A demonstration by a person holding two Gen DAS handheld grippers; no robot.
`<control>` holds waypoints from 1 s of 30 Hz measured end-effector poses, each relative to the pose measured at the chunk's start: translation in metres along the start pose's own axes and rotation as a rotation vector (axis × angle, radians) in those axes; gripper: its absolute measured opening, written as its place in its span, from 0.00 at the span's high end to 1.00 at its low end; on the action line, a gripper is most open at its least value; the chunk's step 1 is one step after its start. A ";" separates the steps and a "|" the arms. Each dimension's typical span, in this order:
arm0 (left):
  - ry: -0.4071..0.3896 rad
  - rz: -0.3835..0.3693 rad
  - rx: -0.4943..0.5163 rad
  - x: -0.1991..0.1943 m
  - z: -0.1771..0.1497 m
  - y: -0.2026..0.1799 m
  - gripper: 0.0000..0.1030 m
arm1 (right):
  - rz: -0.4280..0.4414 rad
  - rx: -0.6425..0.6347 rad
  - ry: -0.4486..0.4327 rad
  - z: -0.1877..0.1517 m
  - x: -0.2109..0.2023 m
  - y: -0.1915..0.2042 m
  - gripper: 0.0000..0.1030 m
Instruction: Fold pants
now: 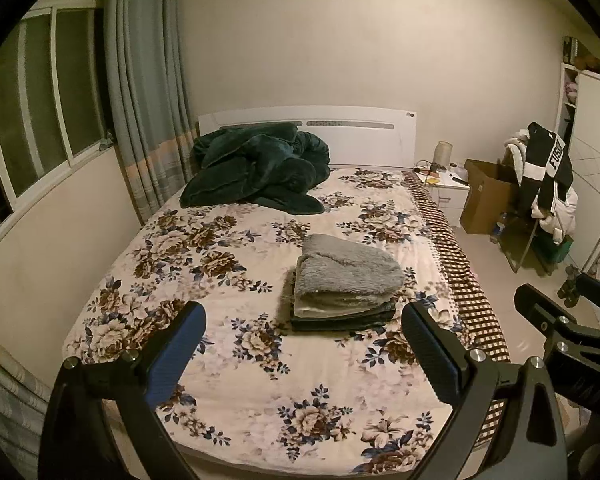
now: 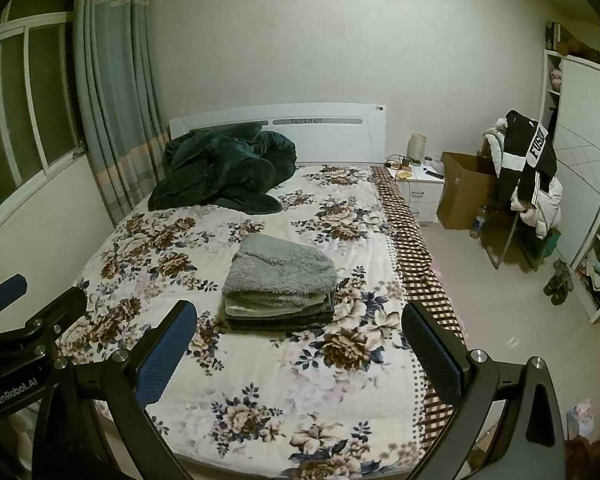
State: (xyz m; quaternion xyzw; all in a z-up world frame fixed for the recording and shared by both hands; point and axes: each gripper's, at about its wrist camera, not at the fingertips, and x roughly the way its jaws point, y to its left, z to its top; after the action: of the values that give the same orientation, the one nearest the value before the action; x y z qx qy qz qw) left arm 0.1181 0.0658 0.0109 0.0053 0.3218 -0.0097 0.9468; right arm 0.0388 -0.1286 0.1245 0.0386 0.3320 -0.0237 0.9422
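A stack of folded clothes topped by fluffy grey pants (image 1: pixel 346 274) lies on the floral bed (image 1: pixel 236 384), right of centre; it also shows in the right wrist view (image 2: pixel 280 276). My left gripper (image 1: pixel 304 344) is open and empty, held above the foot of the bed, well short of the stack. My right gripper (image 2: pixel 300 340) is open and empty, beside the left one, also short of the stack. The right gripper's body shows at the right edge of the left view (image 1: pixel 568 320), and the left gripper's body shows at the left edge of the right view (image 2: pixel 16 320).
A crumpled dark green blanket (image 1: pixel 256 164) lies by the white headboard (image 1: pixel 352 132). A nightstand (image 1: pixel 446 190), a cardboard box (image 1: pixel 484 196) and a chair heaped with clothes (image 1: pixel 544 184) stand right of the bed. Curtains (image 1: pixel 148 80) and a window are at left.
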 end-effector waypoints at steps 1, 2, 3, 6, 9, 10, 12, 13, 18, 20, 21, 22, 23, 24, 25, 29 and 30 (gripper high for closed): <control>0.000 0.001 0.000 -0.001 0.000 0.001 0.03 | 0.002 -0.003 0.000 0.000 0.001 0.000 0.00; -0.001 0.000 -0.002 -0.001 0.000 0.000 0.03 | 0.000 -0.004 0.000 -0.001 0.001 0.000 0.00; -0.002 0.000 0.000 -0.001 0.000 0.000 0.03 | 0.001 -0.002 -0.001 -0.001 0.000 0.000 0.00; -0.003 0.005 -0.001 -0.002 0.001 0.001 0.03 | 0.004 0.000 0.001 -0.001 0.001 0.003 0.00; -0.004 0.005 -0.004 -0.004 0.002 0.002 0.03 | 0.003 0.001 0.001 -0.002 0.001 0.004 0.00; -0.004 0.005 -0.003 -0.003 0.001 0.002 0.03 | 0.002 -0.001 0.001 -0.002 0.001 0.003 0.00; -0.004 0.006 -0.005 -0.004 0.002 0.003 0.03 | 0.003 0.003 0.001 -0.003 0.001 0.004 0.00; -0.004 0.005 -0.004 -0.003 0.002 0.003 0.03 | 0.003 0.003 0.002 -0.003 0.001 0.005 0.00; -0.004 0.005 -0.003 -0.003 0.002 0.003 0.03 | 0.003 0.003 0.002 -0.004 0.001 0.005 0.00; -0.004 0.004 -0.003 -0.004 0.002 0.003 0.03 | 0.000 0.002 0.001 -0.004 0.001 0.007 0.00; -0.005 0.006 -0.002 -0.004 0.002 0.003 0.03 | 0.000 0.003 0.001 -0.004 0.002 0.009 0.00; -0.005 0.005 -0.004 -0.003 0.001 0.003 0.03 | -0.001 0.004 0.001 -0.005 0.002 0.010 0.00; -0.005 0.006 -0.004 -0.003 0.001 0.003 0.03 | -0.002 0.004 0.000 -0.005 0.002 0.009 0.00; -0.003 0.006 -0.004 -0.003 0.001 0.003 0.03 | -0.002 0.003 -0.001 -0.005 0.002 0.010 0.00; -0.003 0.005 -0.004 -0.003 0.001 0.003 0.03 | -0.001 0.002 0.000 -0.005 0.002 0.011 0.00; -0.005 0.006 -0.004 -0.003 0.001 0.003 0.03 | -0.001 0.004 0.000 -0.005 0.001 0.009 0.00; -0.008 0.007 -0.005 -0.003 0.002 0.004 0.03 | -0.002 0.003 -0.001 -0.005 0.001 0.010 0.00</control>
State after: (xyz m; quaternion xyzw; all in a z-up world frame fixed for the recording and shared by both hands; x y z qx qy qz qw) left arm 0.1166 0.0698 0.0144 0.0039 0.3182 -0.0055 0.9480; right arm 0.0373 -0.1184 0.1198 0.0396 0.3318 -0.0250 0.9422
